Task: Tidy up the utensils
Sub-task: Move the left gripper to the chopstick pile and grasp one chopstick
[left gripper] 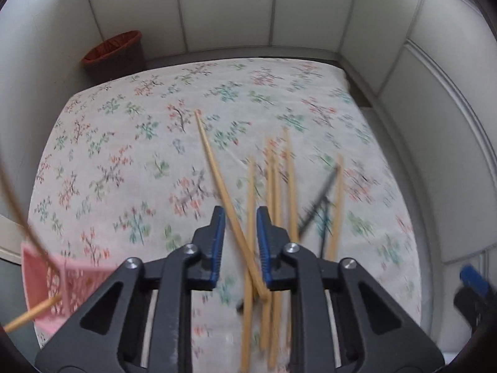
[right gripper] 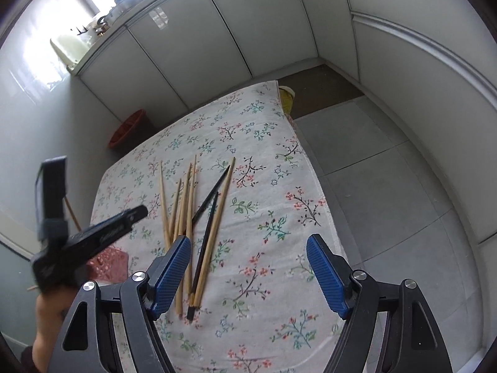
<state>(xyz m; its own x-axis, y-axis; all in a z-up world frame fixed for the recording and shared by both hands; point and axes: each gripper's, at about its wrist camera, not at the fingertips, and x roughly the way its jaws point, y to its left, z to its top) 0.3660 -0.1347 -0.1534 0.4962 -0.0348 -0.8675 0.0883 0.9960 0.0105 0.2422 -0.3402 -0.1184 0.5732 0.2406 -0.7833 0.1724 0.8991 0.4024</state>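
With the chopsticks (right gripper: 192,217) lying loose on the tabletop (right gripper: 279,186), the left gripper (left gripper: 240,233) has its fingers narrowed around one stick, grip unconfirmed, while the right gripper (right gripper: 248,267) hangs open; next, carry it to the pink basket (left gripper: 46,283) near left.

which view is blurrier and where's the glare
Left wrist view is blurrier: the chopsticks and tablecloth smear with motion. Right wrist view is sharp on the chopsticks, though the left gripper blurs; window glare washes out its upper left and reflects on a cabinet. Both bend straight lines.
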